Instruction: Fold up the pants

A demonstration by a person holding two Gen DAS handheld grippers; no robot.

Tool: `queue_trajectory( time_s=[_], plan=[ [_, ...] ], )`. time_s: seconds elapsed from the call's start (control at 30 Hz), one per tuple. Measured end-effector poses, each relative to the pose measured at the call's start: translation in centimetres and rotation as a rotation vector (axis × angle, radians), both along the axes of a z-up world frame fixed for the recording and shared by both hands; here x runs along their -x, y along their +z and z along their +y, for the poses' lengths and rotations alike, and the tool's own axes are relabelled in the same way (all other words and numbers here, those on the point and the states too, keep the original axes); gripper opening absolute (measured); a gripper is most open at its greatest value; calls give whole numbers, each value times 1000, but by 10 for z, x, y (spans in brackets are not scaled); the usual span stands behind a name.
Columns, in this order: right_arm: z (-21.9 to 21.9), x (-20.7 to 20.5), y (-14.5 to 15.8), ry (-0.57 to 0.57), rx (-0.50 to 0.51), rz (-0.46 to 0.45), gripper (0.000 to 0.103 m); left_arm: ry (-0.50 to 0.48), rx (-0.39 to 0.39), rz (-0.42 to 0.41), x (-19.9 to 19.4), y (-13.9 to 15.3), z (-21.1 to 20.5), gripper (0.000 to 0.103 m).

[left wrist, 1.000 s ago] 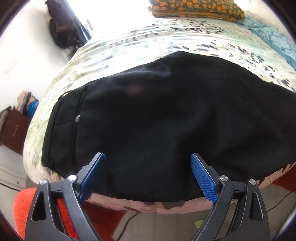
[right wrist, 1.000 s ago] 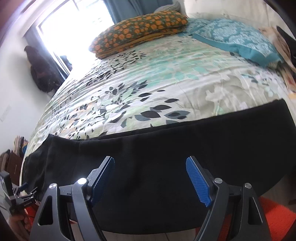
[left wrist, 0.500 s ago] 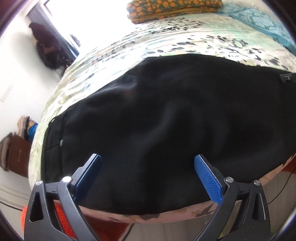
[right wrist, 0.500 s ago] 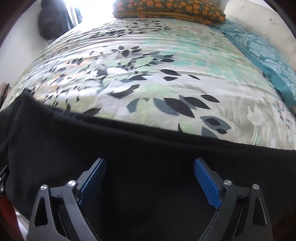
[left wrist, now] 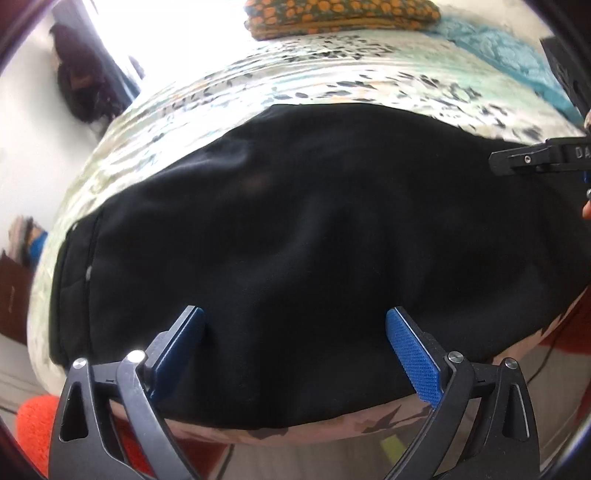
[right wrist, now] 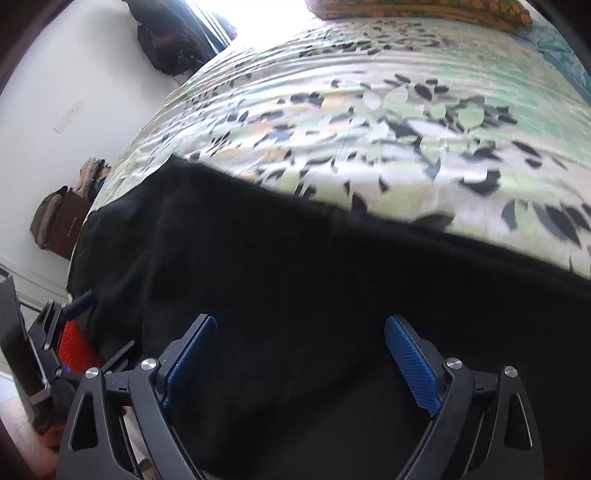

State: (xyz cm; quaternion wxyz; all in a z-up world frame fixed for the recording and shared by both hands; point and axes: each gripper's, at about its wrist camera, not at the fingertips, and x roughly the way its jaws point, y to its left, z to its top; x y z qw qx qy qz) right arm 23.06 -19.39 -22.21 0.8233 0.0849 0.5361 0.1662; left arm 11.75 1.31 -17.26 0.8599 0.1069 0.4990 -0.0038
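Note:
Black pants [left wrist: 295, 240] lie flat across the near edge of a bed with a leaf-print cover [left wrist: 295, 74]; the waistband with a button is at the left. My left gripper [left wrist: 295, 332] is open and empty, low over the pants' near edge. My right gripper [right wrist: 299, 339] is open and empty over the pants [right wrist: 295, 295] further right. The right gripper's body also shows at the right edge of the left wrist view [left wrist: 535, 160]. The left gripper shows at the lower left of the right wrist view [right wrist: 74, 306].
An orange-patterned pillow [left wrist: 340, 16] and a teal pillow [left wrist: 498, 44] lie at the bed's far end. An orange rug [left wrist: 33, 424] is on the floor below the bed edge. Dark bags [right wrist: 173, 37] and a brown case [right wrist: 62, 225] stand by the left wall.
My right gripper has swung left over the pants toward the waist end and has come into the left wrist view. My left gripper has stayed near the pants' front edge. Both stayed open.

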Motion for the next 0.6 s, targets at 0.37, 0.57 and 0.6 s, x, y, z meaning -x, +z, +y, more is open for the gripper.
queue_trajectory(
  time_s=[0.37,0.57,0.6],
  plan=[
    [-53,62,48,-114,43,-107,91,-48,107,-138,10,27,-5,98],
    [-84,90,19,-190,143,-45,91,-208,132,-160,12,42,-56,98],
    [-88,90,19,-203,151,-53,91,-233,141,-156,13,43,-67,98]
  ],
)
